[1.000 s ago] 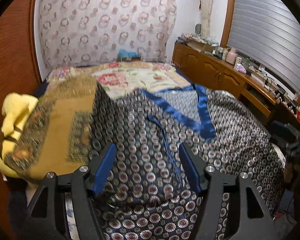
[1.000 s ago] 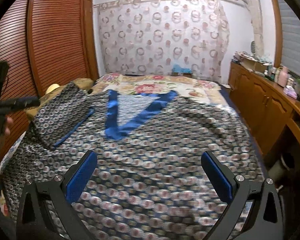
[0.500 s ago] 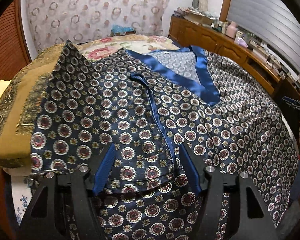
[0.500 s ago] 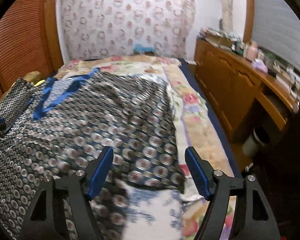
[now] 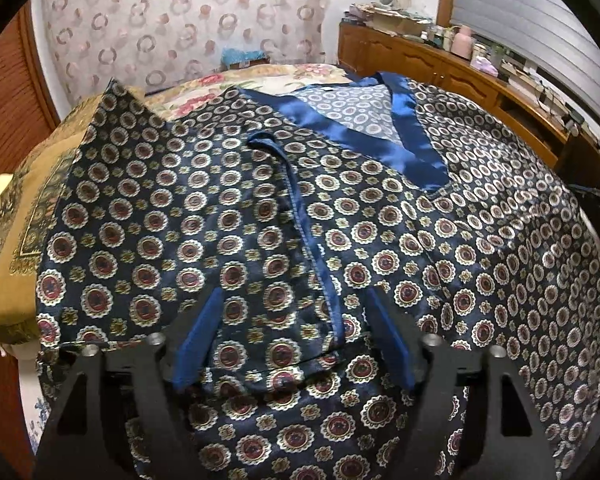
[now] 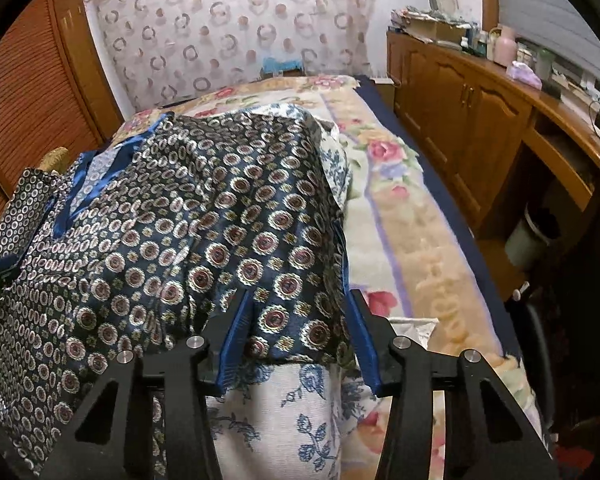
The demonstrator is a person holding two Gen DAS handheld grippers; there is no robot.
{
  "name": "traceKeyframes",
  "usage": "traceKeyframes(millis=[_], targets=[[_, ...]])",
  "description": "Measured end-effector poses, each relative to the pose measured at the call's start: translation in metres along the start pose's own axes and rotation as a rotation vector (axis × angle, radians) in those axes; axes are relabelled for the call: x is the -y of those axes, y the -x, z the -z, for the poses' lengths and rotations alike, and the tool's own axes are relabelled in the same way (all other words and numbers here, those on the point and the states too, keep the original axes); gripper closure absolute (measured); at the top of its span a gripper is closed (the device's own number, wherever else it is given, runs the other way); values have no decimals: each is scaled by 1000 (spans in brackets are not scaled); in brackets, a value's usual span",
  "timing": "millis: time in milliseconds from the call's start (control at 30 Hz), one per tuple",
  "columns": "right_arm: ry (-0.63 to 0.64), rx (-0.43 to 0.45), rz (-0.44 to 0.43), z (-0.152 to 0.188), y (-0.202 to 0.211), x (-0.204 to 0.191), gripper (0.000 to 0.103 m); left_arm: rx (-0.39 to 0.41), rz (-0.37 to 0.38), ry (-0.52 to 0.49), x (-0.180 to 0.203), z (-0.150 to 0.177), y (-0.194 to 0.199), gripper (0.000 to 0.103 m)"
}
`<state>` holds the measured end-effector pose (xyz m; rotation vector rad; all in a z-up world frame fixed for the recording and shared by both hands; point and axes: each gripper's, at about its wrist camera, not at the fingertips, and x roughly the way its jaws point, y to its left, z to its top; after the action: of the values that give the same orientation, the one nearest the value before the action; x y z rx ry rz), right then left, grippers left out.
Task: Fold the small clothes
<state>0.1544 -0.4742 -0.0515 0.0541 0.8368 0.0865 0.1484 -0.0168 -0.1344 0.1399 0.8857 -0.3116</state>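
Observation:
A dark blue satin garment (image 5: 284,208) with round medallion print and a bright blue V collar (image 5: 380,132) lies spread over the bed. Its left sleeve is folded in over the body. My left gripper (image 5: 292,316) is open, its blue fingers straddling the folded sleeve's blue-trimmed edge. In the right wrist view the same garment (image 6: 204,216) covers the bed's left part. My right gripper (image 6: 298,312) is open, its fingers on either side of the garment's lower right corner at the edge.
The bed has a floral cover (image 6: 404,208). A golden patterned cushion (image 5: 28,208) lies at the left. A wooden cabinet (image 6: 480,120) with clutter on top runs along the right. A bin (image 6: 528,236) stands on the floor. A wooden wardrobe (image 6: 32,92) is at the left.
My left gripper carried the sleeve over the body and came down close to it. My right gripper swung right to the garment's lower right corner and narrowed its opening around the cloth.

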Motion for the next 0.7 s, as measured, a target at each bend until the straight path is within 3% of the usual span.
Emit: traceKeyframes(millis=[167, 333, 500, 700], targets=[[-32, -17, -21, -1, -3, 4, 55, -5, 10, -5, 2, -1, -2, 20], [-1, -16, -36, -2, -3, -2, 71, -6, 8, -7, 3, -1, -2, 19], [76, 0, 62, 3, 3, -10, 91, -6, 7, -7, 2, -1, -2, 19], [113, 32, 85, 4, 9, -18, 99, -7, 8, -6, 2, 0, -1, 19]])
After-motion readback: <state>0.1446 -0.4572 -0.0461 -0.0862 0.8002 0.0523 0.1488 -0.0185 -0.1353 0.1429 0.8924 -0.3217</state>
